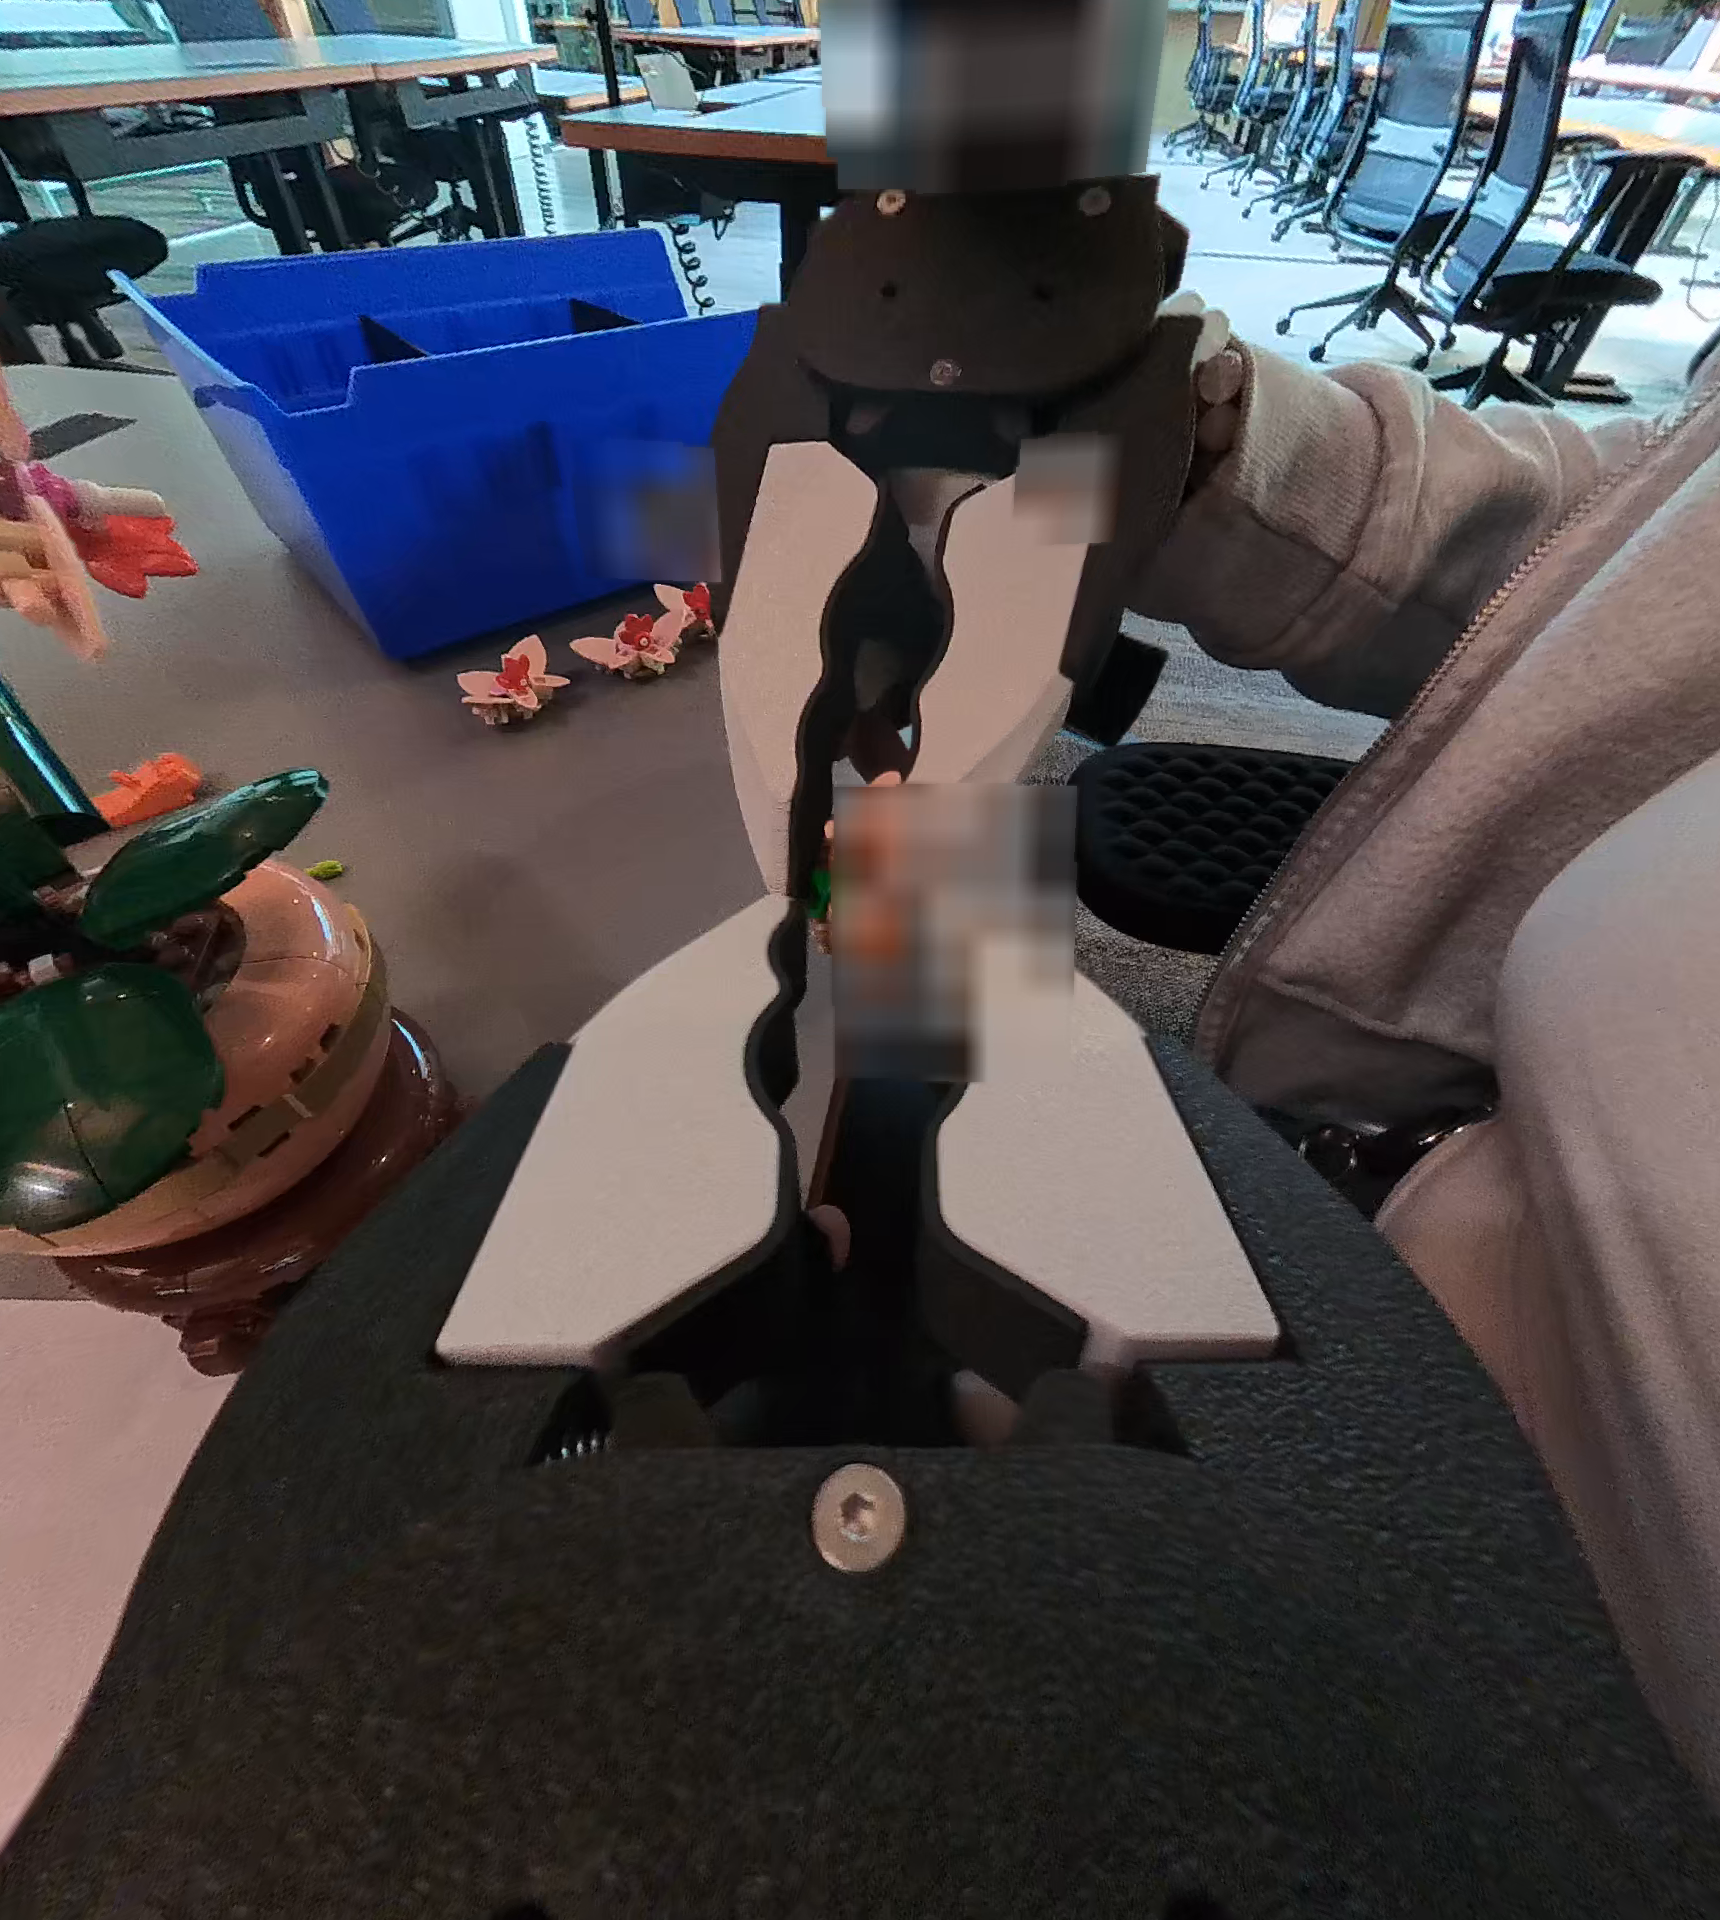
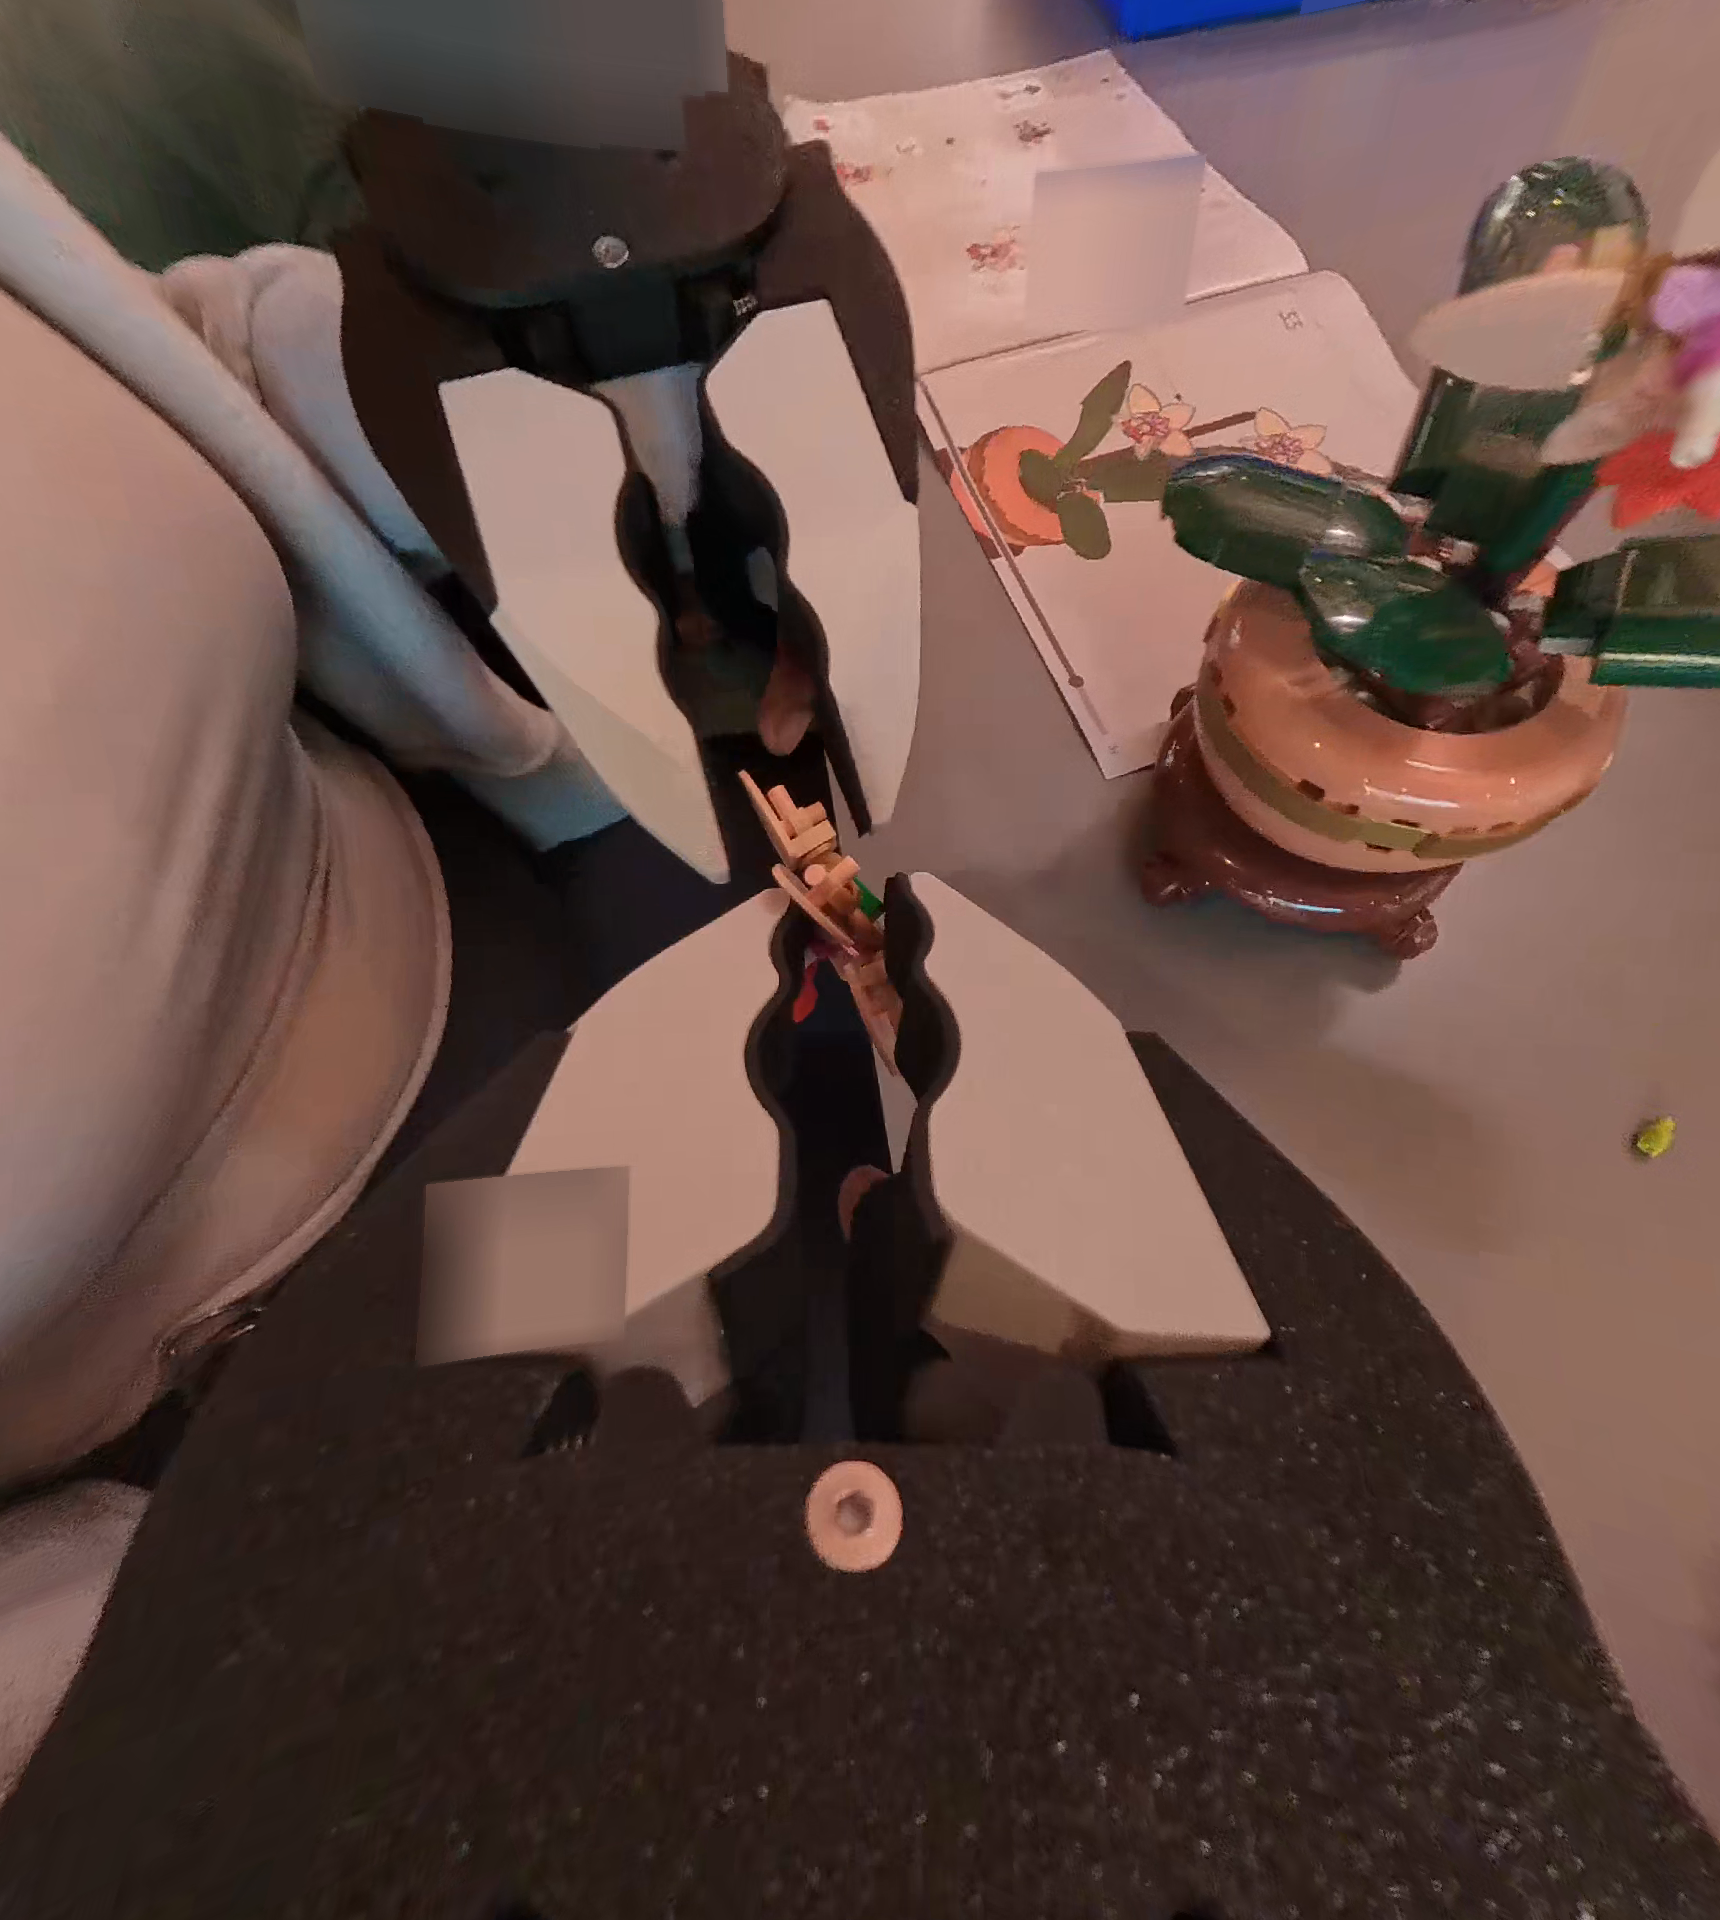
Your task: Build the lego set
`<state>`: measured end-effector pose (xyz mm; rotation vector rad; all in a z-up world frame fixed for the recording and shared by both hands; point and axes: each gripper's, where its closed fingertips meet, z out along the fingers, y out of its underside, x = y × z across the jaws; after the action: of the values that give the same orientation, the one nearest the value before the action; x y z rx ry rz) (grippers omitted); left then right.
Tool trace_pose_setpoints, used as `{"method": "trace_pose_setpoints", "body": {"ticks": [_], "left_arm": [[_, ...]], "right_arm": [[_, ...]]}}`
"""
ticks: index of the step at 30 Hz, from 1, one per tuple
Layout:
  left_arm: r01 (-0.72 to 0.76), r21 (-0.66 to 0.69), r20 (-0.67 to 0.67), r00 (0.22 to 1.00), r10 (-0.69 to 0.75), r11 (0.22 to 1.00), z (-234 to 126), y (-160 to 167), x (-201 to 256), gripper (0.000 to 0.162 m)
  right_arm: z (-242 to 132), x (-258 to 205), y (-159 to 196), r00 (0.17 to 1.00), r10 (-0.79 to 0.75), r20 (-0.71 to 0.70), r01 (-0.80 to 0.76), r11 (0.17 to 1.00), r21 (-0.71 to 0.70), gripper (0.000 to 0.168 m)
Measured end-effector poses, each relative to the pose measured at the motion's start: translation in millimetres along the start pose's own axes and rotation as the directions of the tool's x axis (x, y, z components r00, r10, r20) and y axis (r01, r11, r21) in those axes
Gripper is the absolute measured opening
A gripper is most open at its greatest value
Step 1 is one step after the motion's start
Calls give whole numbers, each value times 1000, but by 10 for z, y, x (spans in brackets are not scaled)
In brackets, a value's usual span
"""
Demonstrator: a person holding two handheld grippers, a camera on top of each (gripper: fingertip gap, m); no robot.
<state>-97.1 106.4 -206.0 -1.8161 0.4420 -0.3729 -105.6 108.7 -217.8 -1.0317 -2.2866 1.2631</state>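
Note:
My two grippers face each other tip to tip above the table edge. In the right wrist view my right gripper [image 2: 835, 899] is shut on a small lego flower piece [image 2: 840, 930] with tan, pink, red and green parts. My left gripper [image 2: 794, 847] is opposite it, shut on a tan lego piece [image 2: 796, 816] that touches the flower piece. I cannot tell whether the two are joined. In the left wrist view a mosaic patch hides most of what lies between my left gripper [image 1: 825, 925] and my right gripper [image 1: 866, 810].
A lego orchid in a pink and brown pot [image 1: 295, 1049] [image 2: 1355, 748] stands beside the grippers. Three loose flowers [image 1: 513, 681] and an orange piece [image 1: 149, 784] lie by a blue bin [image 1: 440, 436]. An open instruction booklet [image 2: 1095, 468] lies behind the pot. The person's body is close.

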Motion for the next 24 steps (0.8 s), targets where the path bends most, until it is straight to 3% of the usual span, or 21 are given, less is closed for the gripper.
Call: {"method": "trace_pose_setpoints", "body": {"ticks": [7, 10, 14, 18, 24], "left_arm": [[33, 33, -3, 999, -33, 999, -17, 5, -48, 11], [209, 160, -29, 978, -207, 965, -102, -117, -130, 10], [467, 330, -116, 883, -455, 821, -267, -246, -289, 10], [585, 454, -133, 791, -598, 673, -423, -261, -489, 10], [661, 591, -212, 681, -701, 463, -617, -302, -650, 9]], "right_arm": [[34, 18, -16, 1000, -27, -8, 27, 1000, -11, 16], [-38, 89, -155, 999, 18, -34, -16, 997, 70, 37], [-214, 185, -381, 991, 125, -41, -108, 951, 291, 29], [-288, 337, -331, 967, 223, -124, -161, 909, 384, 37], [-147, 205, -641, 899, 154, -411, 74, 870, 488, 36]]}}
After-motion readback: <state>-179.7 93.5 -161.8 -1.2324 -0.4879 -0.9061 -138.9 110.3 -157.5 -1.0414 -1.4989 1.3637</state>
